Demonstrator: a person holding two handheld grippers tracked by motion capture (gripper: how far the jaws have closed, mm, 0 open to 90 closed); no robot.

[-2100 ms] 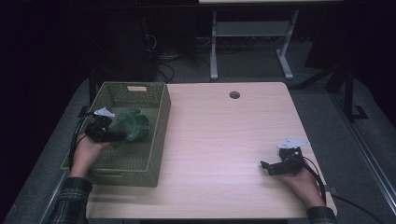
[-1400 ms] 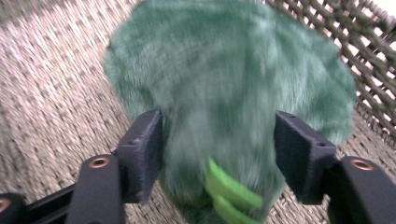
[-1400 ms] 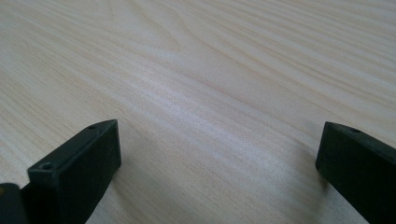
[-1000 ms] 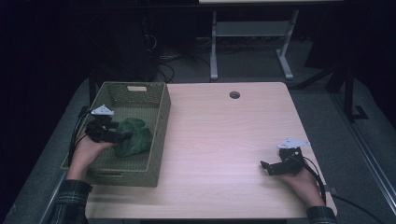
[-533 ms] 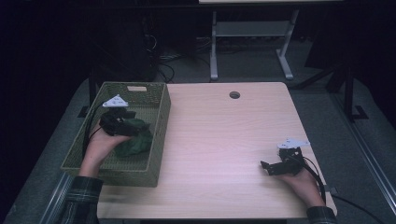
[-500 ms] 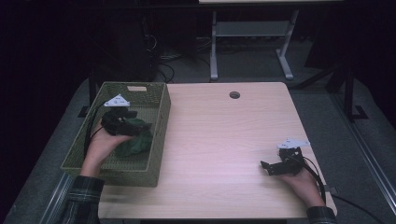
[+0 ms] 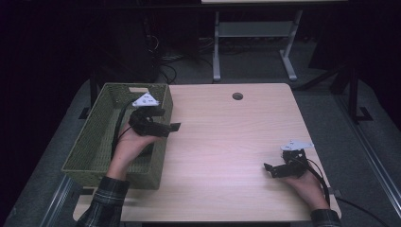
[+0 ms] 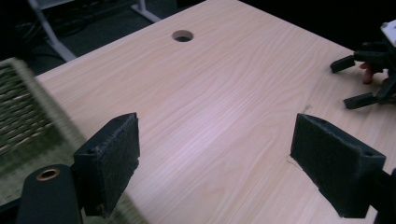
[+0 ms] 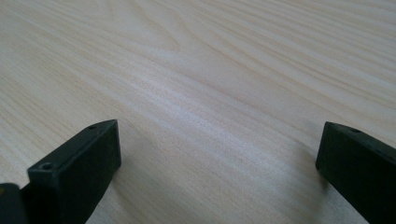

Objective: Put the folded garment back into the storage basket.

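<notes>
A woven olive-green basket (image 7: 92, 142) stands at the table's left edge. My left gripper (image 7: 168, 119) hovers above the basket's right rim, pointing out over the table, open with nothing between its jaws (image 8: 233, 163). A dark green bundle (image 7: 150, 149) shows in the basket just under my left hand, mostly hidden. My right gripper (image 7: 272, 171) rests low on the table near the front right, open and empty (image 9: 219, 168). In the left gripper view the right gripper (image 8: 359, 79) appears far off at the upper right.
The light wooden table (image 7: 227, 142) has a round cable hole (image 7: 237, 96) near its far edge. The basket rim (image 8: 28, 93) lies at the left in the left gripper view. A metal stand (image 7: 250, 42) and cables sit on the floor behind the table.
My left gripper let go of the green bundle, rose out of the basket and swung right over its rim. The right gripper has stayed put.
</notes>
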